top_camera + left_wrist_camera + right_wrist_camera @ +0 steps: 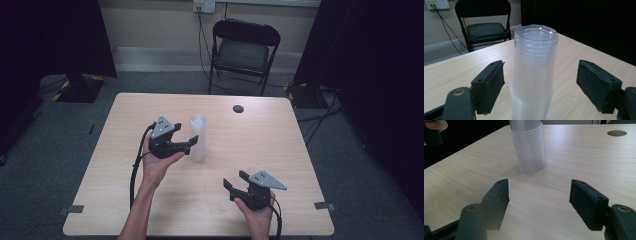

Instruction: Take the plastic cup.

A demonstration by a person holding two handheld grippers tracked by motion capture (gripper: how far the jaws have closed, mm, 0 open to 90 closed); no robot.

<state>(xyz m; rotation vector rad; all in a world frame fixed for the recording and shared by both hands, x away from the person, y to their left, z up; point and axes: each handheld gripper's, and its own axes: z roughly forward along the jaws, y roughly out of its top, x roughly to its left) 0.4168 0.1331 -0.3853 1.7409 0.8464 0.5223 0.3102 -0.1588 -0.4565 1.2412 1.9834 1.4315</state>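
A stack of clear plastic cups (198, 137) stands upright near the middle of the tabletop (260, 130). The left claw (540, 85) straddles it at its 9 o'clock, jaws spread wide on either side without touching, likely lined up to steady or clasp the stack. The right claw (239, 181) waits at about 4 o'clock, well apart, wide open and empty, aimed toward the cups.

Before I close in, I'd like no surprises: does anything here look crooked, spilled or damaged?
Nothing stands out. The stack of clear cups stands upright on the table, between the open jaws of the left hand-held gripper. No spill or damage is visible.
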